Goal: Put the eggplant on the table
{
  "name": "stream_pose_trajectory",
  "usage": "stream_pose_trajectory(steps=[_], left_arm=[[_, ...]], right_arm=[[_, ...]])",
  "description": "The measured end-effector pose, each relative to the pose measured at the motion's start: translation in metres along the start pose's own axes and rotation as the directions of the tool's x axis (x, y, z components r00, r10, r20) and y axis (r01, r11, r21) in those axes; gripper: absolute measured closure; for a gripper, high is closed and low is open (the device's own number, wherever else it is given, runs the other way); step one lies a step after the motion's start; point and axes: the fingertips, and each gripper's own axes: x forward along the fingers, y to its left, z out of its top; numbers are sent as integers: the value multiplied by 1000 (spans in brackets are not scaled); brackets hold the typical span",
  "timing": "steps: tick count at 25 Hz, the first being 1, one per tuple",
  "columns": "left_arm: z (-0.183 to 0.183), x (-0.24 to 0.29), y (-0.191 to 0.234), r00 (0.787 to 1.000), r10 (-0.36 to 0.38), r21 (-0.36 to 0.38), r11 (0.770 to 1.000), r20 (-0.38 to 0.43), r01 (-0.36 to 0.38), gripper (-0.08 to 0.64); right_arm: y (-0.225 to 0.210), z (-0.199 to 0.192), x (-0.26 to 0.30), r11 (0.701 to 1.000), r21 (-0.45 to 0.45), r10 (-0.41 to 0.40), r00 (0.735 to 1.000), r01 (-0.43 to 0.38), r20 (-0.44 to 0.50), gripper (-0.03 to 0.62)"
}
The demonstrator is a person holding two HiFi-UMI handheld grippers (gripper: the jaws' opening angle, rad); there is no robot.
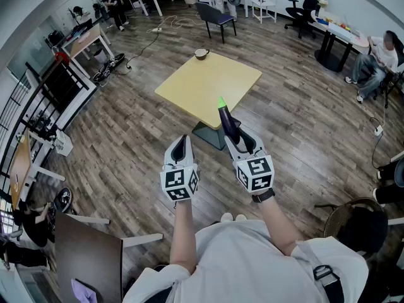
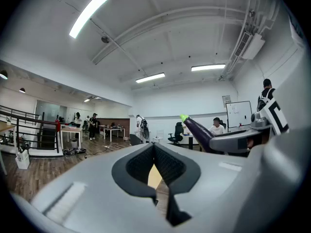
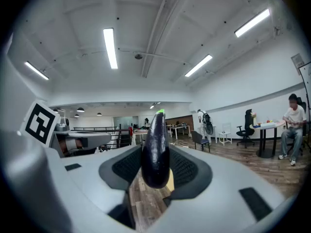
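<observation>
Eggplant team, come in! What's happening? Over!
Right gripper shut on eggplant, green tip forward. Left gripper shut, empty. Table ahead; only a bowl at its far corner.

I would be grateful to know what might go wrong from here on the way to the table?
1. The right gripper holds the eggplant by its rounded end only. The glossy body sticks out well past the jaws, so it may pivot or slip.
2. The table stands some way ahead. If released early, the eggplant would land on the wooden floor.
3. A bowl sits at the table's far edge; overreaching might knock it.
</observation>
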Motion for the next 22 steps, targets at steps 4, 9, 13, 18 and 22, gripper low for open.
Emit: stream_pose_trajectory(steps=[4, 9, 13, 18, 22], left_arm=[[-2, -7, -12, 1000, 3, -9, 1000, 0, -3, 549], [-2, -5, -32, 1000, -6, 10, 1000, -12, 6, 549], [-9, -7, -46, 1000, -16, 19, 1000, -24, 16, 549], [-35, 0, -41, 998, 9, 5, 1000, -63, -9, 549], [-42, 20, -18, 998, 41, -17, 999, -55, -42, 550]], right_arm=[[-5, -1, -10, 1000, 7, -5, 1000, 5, 5, 411], [-13, -3, -18, 1000, 22, 4, 1000, -5, 8, 411], [-19, -6, -20, 999, 37, 10, 1000, -11, 19, 411], [-15, -30, -6, 998, 47, 50, 999, -49, -16, 411], [-7, -37, 26, 995, 34, 99, 995, -98, -28, 411]])
